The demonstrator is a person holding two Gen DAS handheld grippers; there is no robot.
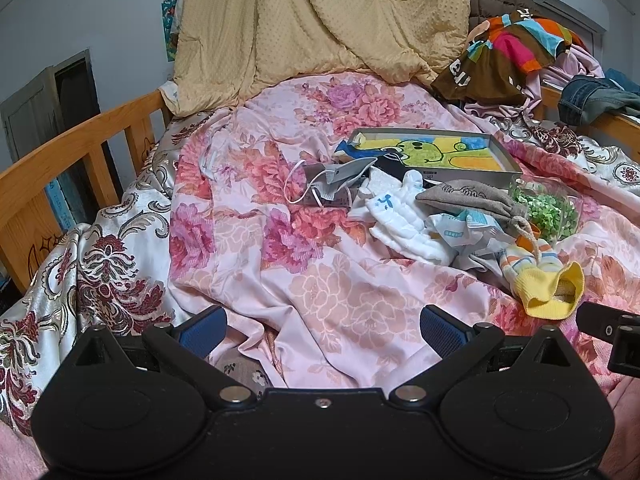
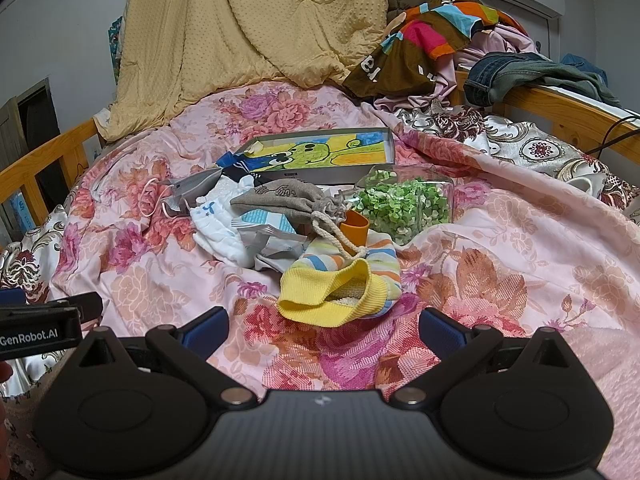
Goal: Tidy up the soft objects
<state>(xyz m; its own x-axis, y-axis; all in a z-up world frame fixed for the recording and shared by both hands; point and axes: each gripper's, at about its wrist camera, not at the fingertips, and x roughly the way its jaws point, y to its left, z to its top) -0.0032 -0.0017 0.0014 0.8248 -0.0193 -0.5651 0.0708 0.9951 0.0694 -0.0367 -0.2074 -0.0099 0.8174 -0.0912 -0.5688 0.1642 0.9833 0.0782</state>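
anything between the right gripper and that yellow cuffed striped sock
Nothing visible. The right gripper is open, and only bare floral bedspread lies between it and the striped sock. The drawstring pouch's cord lies across the sock's far end.

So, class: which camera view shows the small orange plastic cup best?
The right wrist view. There the small orange plastic cup stands clear between the grey drawstring pouch and the bag of green pieces. In the left wrist view the cup cannot be made out; the pouch seems to cover it.
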